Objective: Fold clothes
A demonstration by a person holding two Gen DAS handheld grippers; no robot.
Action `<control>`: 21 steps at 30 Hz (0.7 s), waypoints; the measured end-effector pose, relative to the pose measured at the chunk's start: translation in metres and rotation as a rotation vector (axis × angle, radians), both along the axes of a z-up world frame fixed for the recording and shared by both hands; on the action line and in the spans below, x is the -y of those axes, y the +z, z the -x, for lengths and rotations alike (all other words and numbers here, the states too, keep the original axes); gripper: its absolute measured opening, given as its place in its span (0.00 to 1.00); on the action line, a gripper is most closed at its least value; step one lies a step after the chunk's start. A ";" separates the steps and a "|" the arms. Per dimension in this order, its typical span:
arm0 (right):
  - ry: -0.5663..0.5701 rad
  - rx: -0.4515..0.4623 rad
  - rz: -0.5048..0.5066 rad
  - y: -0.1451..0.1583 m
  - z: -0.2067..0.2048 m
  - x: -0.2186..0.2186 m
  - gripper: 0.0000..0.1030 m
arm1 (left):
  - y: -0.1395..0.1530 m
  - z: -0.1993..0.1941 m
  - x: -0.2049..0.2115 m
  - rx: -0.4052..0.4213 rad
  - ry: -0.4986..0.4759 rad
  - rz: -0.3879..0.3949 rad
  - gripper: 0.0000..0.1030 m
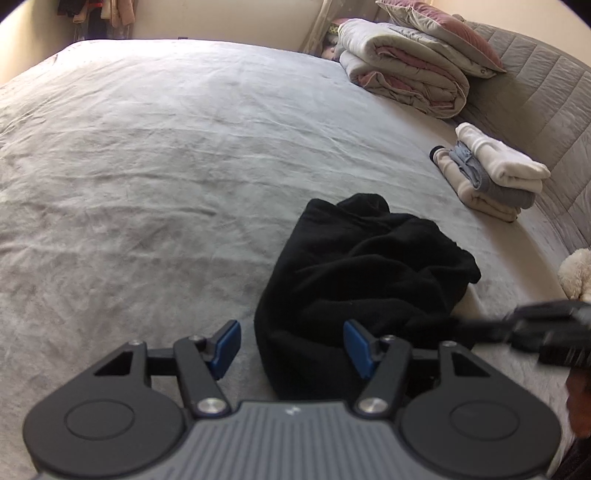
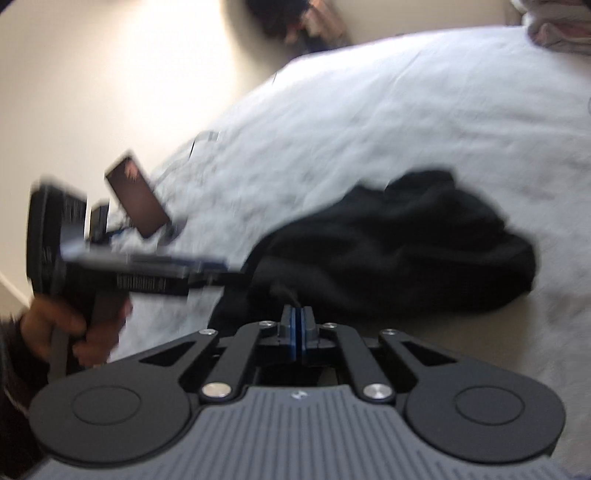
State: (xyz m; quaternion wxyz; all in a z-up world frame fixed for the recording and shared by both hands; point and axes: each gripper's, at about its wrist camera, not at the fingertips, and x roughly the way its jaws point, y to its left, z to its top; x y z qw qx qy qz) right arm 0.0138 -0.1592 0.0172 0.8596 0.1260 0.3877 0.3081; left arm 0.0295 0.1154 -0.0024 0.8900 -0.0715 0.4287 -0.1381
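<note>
A crumpled black garment [image 1: 362, 280] lies on the grey bedsheet [image 1: 147, 166]. My left gripper [image 1: 291, 345] is open, its blue pads on either side of the garment's near edge, holding nothing. My right gripper [image 2: 297, 326] is shut, its pads pressed together at the garment's [image 2: 399, 251] near edge; a small fold of black cloth seems pinched at the tips. The right gripper shows blurred at the right edge of the left wrist view [image 1: 546, 328]. The left gripper shows blurred at the left of the right wrist view [image 2: 122, 266], held by a hand.
A stack of folded clothes [image 1: 495, 173] sits at the right near the quilted headboard [image 1: 546, 96]. A rolled duvet with pillows [image 1: 413, 62] lies at the back right. A plush toy [image 1: 576, 273] is at the right edge. Hanging clothes [image 1: 96, 14] are at the far left.
</note>
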 end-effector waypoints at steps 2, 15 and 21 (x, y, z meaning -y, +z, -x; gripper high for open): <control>-0.043 0.019 -0.014 0.006 -0.002 0.011 0.04 | 0.001 0.000 0.000 0.003 -0.002 0.000 0.60; -0.180 0.025 -0.054 0.013 -0.004 0.062 0.14 | 0.005 0.005 0.020 0.001 -0.099 0.054 0.60; -0.120 0.018 0.011 0.006 -0.005 0.039 0.19 | 0.008 0.023 0.046 0.022 -0.257 0.054 0.58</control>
